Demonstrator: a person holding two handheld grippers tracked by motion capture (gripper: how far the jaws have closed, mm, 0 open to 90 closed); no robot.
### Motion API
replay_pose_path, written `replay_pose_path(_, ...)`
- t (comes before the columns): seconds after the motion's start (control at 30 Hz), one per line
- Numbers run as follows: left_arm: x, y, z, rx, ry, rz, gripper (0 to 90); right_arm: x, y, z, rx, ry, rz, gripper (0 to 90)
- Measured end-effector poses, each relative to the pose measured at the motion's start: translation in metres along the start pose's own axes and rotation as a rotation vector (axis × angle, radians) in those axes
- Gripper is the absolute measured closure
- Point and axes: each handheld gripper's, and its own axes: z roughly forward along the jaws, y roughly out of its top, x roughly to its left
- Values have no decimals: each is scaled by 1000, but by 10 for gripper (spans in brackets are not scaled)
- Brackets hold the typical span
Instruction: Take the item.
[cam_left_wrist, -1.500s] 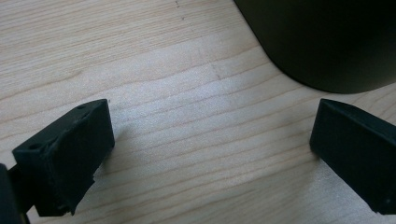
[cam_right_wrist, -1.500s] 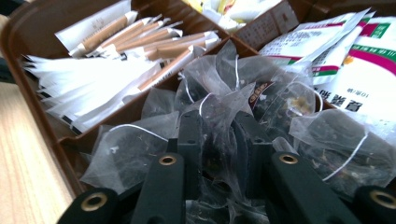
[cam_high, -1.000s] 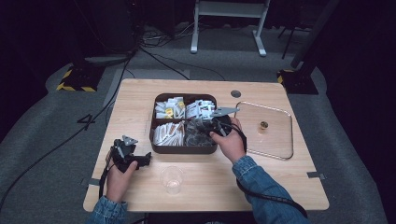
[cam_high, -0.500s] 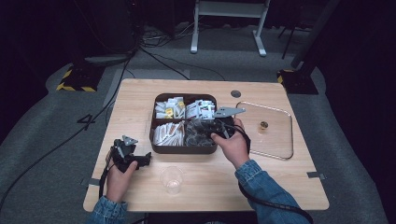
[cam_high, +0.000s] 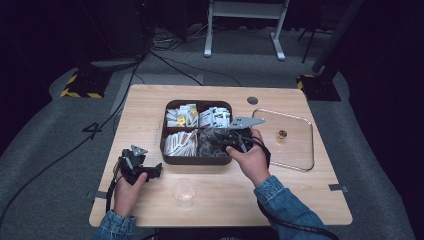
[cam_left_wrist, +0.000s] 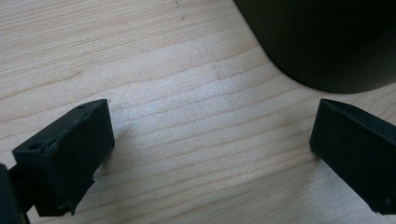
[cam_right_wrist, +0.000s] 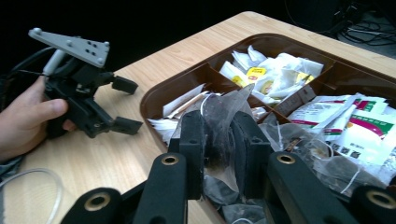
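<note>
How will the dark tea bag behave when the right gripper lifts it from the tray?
The tea bag, pinched by the right gripper, looks thin and crumpled, so it is probably floppy and very light. Its mesh seems delicate and may tear under a hard squeeze. Its string may snag on other bags in the tray.

Left gripper (cam_high: 150, 171) resting low, jaws spread wide, right gripper (cam_right_wrist: 219, 140) raised, jaws clamped shut, gripped by right hand (cam_high: 252, 160)

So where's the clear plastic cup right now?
In the high view, the clear plastic cup stands on the table's near edge, between the person's forearms, just in front of the brown tray.
</note>
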Motion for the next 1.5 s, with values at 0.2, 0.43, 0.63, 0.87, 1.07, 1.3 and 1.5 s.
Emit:
replay_pose_path(0.2,0,0,0,0,0,0,1,16,1,-7,-3,23,-22,758)
replay_pose_path(0.43,0,0,0,0,0,0,1,37,-2,-13,10,78,-50,758)
replay_pose_path(0.63,0,0,0,1,0,-3,1,55,-4,-16,24,116,-76,758)
replay_pose_path(0.87,0,0,0,1,0,-2,1,76,-6,-15,43,160,-116,757)
replay_pose_path(1.07,0,0,0,1,0,-2,1,90,-12,-9,65,201,-126,757)
replay_pose_path(1.3,0,0,0,-1,1,-2,1,101,-18,-3,98,239,-140,757)
replay_pose_path(1.5,0,0,0,-1,1,-3,1,105,-22,3,133,254,-142,757)
